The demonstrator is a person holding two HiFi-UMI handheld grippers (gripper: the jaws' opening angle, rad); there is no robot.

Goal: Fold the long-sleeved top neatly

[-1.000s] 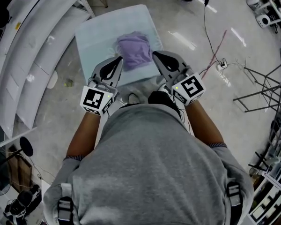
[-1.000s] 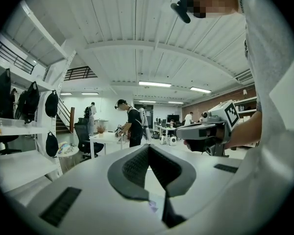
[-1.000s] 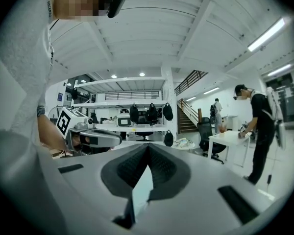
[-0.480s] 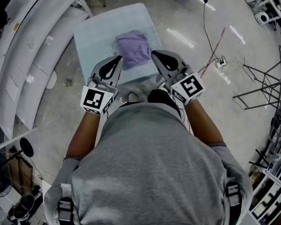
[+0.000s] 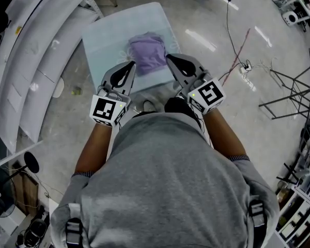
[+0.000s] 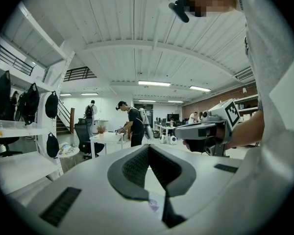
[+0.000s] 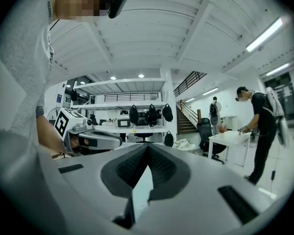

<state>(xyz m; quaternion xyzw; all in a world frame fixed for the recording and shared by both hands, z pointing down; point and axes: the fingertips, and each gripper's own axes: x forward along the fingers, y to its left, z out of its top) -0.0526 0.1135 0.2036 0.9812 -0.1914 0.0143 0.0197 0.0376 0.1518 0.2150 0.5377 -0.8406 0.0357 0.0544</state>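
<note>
The purple long-sleeved top [image 5: 148, 55] lies bunched into a small, roughly folded heap on the pale blue table [image 5: 106, 35], seen from above in the head view. Both grippers are held level in front of the person's chest, above the table's near edge and clear of the cloth. The left gripper [image 5: 130, 65] is shut and empty, just to the left of the heap. On the heap's right side the right gripper [image 5: 169, 59] is also shut and empty. From the left gripper [image 6: 148, 146] the right gripper [image 6: 206, 130] shows, and from the right gripper [image 7: 147, 146] the left gripper [image 7: 88, 140] shows; neither gripper view shows the top.
Long white shelves [image 5: 26, 61] run along the left of the table. Cables [image 5: 232, 40] and black stand legs [image 5: 284, 94] lie on the floor to the right. In the gripper views people stand by a white desk [image 7: 230, 138] and an office chair [image 6: 83, 133] farther off.
</note>
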